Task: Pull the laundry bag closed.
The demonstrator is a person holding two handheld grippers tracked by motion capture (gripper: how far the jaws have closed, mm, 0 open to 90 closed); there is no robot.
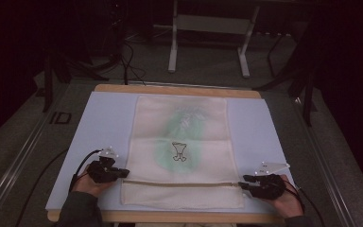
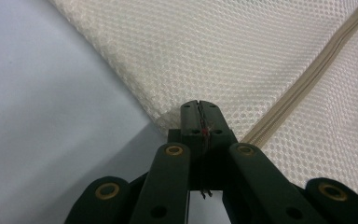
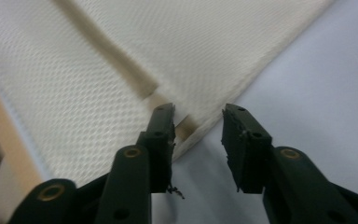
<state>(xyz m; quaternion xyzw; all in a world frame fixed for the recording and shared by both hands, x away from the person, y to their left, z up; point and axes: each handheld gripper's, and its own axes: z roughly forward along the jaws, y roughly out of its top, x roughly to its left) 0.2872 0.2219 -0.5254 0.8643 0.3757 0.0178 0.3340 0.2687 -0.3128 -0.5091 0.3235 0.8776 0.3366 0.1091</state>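
Note:
A cream mesh bag (image 1: 182, 151) lies flat on a pale mat (image 1: 101, 118), with a green garment showing faintly through it. A zipper (image 1: 179, 183) runs across the bag near its front edge. My left gripper (image 1: 125, 173) is at the bag's left edge, by the zipper's end. In the left gripper view its jaws (image 2: 198, 105) stand together, pinching the mesh bag (image 2: 214, 46) right beside the zipper (image 2: 307, 79). My right gripper (image 1: 242, 184) is at the zipper's right end. It (image 3: 198, 114) stands open, and the edge of the bag (image 3: 121, 46) and the zipper's end (image 3: 186, 128) lie just off its left jaw.
The mat covers a wooden table whose rim (image 1: 170, 89) shows at the back and the front. Bare mat (image 3: 317, 84) lies to either side of the bag. Behind the table stand a white frame (image 1: 208, 28) and cables on a dark floor.

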